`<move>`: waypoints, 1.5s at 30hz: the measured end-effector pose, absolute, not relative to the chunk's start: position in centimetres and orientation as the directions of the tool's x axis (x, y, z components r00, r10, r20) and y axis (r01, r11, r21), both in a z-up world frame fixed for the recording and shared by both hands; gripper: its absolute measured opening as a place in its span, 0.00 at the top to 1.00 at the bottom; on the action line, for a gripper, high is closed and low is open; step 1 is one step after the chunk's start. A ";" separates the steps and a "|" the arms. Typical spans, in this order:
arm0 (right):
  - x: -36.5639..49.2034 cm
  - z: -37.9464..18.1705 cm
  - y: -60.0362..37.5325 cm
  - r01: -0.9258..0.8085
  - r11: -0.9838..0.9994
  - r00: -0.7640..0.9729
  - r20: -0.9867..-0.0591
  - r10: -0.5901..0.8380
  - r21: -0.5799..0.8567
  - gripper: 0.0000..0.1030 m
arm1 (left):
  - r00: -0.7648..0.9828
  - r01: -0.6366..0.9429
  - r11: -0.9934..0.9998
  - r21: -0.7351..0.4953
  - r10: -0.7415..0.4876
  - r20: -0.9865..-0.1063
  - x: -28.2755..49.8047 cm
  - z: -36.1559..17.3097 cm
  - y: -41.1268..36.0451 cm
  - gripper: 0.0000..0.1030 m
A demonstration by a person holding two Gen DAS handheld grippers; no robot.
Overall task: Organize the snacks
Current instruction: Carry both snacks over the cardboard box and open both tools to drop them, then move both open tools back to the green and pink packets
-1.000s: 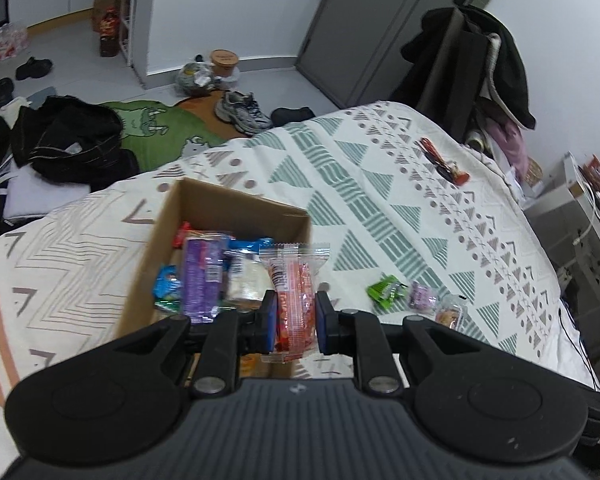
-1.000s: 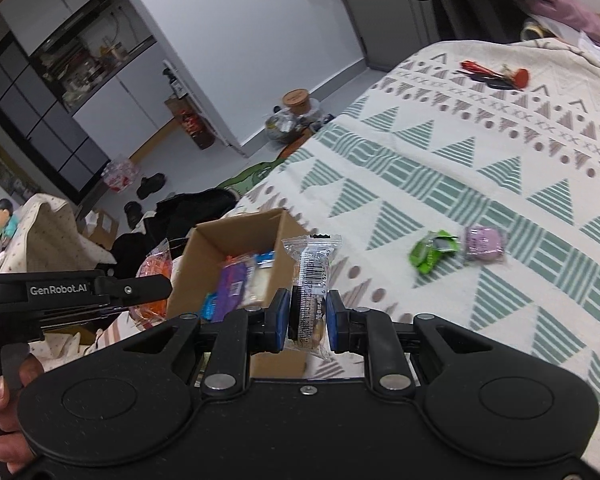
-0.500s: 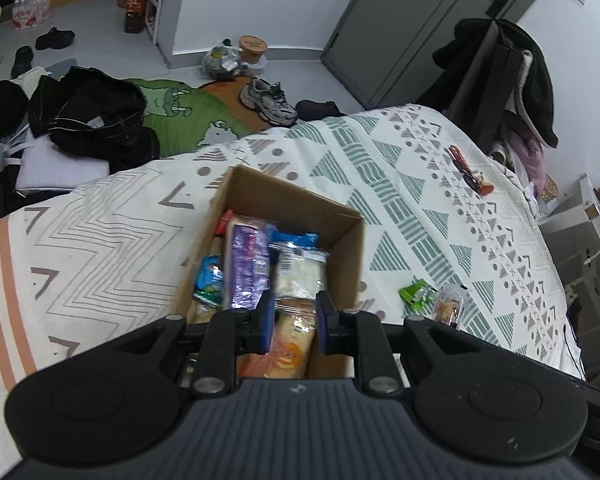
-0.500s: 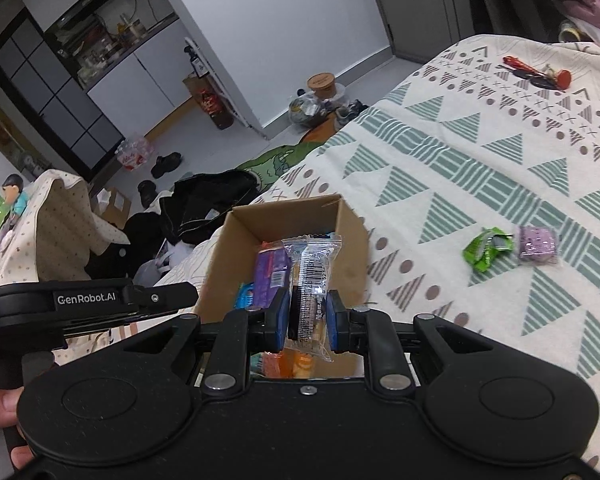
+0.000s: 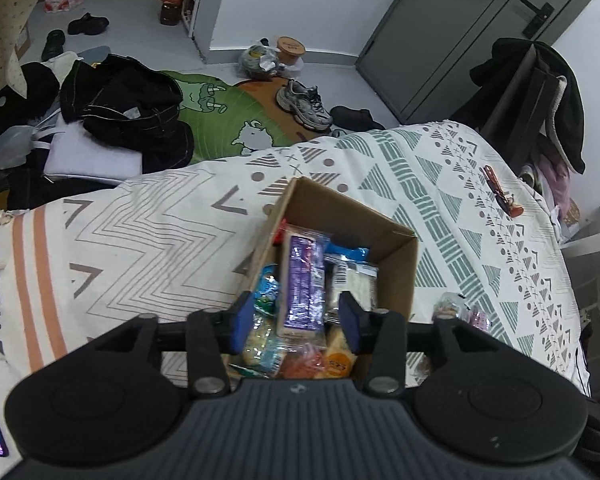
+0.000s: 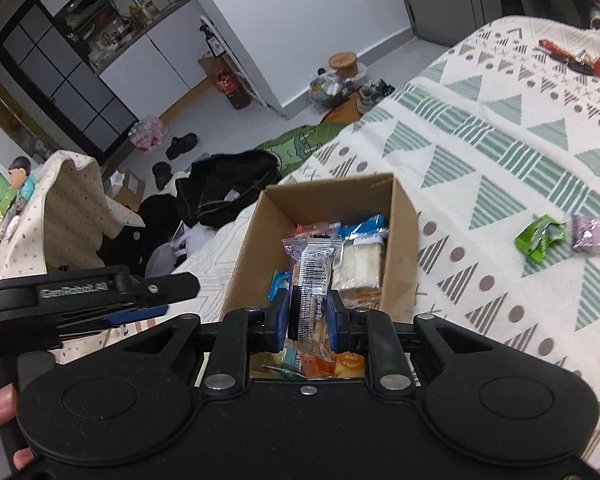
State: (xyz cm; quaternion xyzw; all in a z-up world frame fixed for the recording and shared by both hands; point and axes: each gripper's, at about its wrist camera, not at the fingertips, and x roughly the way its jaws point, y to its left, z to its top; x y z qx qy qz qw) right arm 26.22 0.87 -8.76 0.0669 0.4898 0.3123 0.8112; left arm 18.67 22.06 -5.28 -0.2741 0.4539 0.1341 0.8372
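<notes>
L gripper (image 5: 296,318) over the cardboard box (image 5: 396,256), jaws spread wide, nothing between them. R gripper (image 6: 309,318) clamped on a clear snack packet (image 6: 312,276) w/ barcode, held upright above the box (image 6: 404,248). Box sits on the patterned bedspread (image 6: 500,152), packed w/ wrapped snacks, purple pack (image 5: 302,284) on top. Green wrapper (image 6: 540,237) + purple snack (image 6: 588,234) lie on the spread right of box, apart from it.

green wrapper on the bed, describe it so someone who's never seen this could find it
On the patterned bedspread, look to the right of the cardboard box, where two small snacks lie loose. The green wrapper is the crumpled bright green one, nearer the box; its neighbour is a pale purple packet.
</notes>
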 end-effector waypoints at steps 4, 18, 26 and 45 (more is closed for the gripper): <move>26.3 -10.2 1.8 -0.439 0.799 0.303 -0.770 0.562 0.410 0.81 | 0.537 -0.492 0.809 -0.323 -0.010 -0.843 18.3 -5.7 22.6 0.44; 26.4 -10.3 -1.8 -0.385 0.828 0.332 -0.776 0.536 0.407 0.55 | 0.501 -0.500 0.810 -0.306 -0.017 -0.865 17.8 -7.0 22.2 0.21; 26.8 -9.9 -6.0 -0.348 0.854 0.381 -0.774 0.505 0.386 0.43 | 0.501 -0.453 0.836 -0.310 -0.049 -0.864 19.4 -6.5 19.2 0.18; 28.3 -10.3 -15.2 -0.221 0.900 0.477 -0.763 0.436 0.376 0.07 | 0.494 -0.318 0.904 -0.287 -0.100 -0.863 23.6 -6.4 10.1 0.18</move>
